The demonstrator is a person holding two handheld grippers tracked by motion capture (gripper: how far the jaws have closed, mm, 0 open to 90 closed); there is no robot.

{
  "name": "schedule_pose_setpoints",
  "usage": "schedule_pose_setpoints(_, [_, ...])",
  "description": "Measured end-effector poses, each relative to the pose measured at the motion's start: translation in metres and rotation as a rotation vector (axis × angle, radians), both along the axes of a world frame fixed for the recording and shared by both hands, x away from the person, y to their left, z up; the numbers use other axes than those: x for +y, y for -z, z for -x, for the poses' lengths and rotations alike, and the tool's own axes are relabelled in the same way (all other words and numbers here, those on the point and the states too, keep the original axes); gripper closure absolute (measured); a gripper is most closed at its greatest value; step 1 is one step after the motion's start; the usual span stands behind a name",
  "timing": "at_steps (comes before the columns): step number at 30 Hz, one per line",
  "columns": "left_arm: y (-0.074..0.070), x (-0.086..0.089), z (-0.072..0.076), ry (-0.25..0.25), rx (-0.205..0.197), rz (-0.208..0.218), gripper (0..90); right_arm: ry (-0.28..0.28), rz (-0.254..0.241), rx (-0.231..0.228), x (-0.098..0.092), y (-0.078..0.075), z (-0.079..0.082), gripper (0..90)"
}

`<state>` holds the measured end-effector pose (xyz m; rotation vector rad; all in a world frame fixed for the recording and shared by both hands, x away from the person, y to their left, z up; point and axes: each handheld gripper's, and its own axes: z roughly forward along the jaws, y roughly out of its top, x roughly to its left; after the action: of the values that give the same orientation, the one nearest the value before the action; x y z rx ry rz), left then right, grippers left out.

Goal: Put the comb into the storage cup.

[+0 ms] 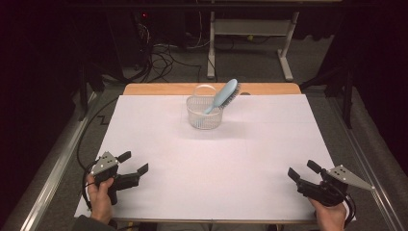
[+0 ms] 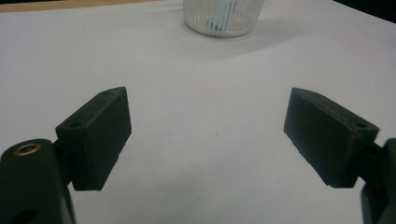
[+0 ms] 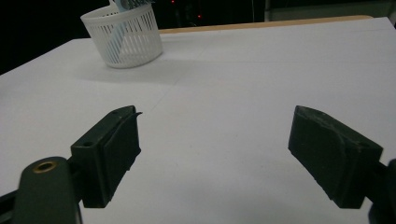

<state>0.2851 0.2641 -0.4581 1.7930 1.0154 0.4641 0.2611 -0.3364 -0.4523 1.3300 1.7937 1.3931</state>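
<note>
Leaning in basket point(image 1: 204, 113), hairbrush point(image 1: 225, 95) handle end hidden; top cropped, right gripper view.

From above, my left tool point(image 1: 133, 162) sits at the near-left corner of the white surface point(image 1: 211, 163) w/ jaws spread, and my right tool point(image 1: 301, 171) is at the near-right corner, jaws spread too, both empty. A white slatted basket point(image 1: 204, 114) stands well apart from both, near the far edge approx. mid-width, w/ a light blue hairbrush point(image 1: 225, 94) leaning in it, bristle head up and tilted right.
</note>
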Motion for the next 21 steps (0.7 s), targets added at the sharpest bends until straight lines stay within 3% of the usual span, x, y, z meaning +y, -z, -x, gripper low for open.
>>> schedule_pose_setpoints(21, [0.001,0.0009,-0.0003,-0.002,0.007,0.002,16.1,0.007,-0.012,-0.004,-0.0027,0.002,0.0012,17.0])
